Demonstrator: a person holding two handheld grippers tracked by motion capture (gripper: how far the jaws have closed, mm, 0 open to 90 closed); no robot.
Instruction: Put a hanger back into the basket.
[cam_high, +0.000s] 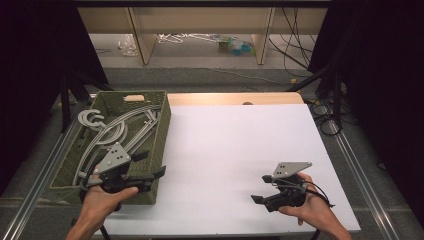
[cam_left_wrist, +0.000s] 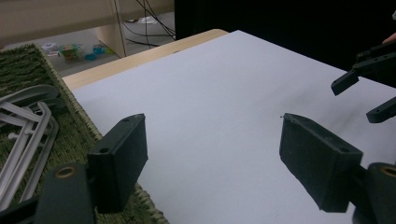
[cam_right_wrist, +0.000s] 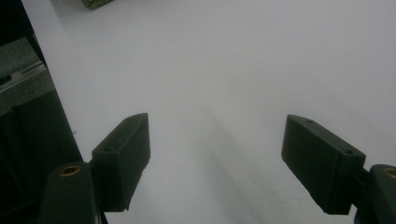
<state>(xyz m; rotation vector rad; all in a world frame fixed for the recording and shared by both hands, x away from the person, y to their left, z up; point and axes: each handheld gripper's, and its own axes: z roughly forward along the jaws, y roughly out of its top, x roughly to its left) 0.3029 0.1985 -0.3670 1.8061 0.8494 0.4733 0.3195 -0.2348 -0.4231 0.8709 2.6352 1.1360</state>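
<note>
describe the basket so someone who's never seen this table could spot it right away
Start at the white rectangular tabletop and go to its left edge. There sits a dark olive-green woven rectangular basket with a cut-out handle slot in its far wall. It alone holds the pale grey plastic clothes hangers.

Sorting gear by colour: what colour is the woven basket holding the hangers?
Olive green basket; clearest in the high view.

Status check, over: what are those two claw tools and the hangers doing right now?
Left gripper open, empty, over basket corner. Right gripper open, empty, above white table. Grey hangers lie in basket. Nothing in the way.
</note>
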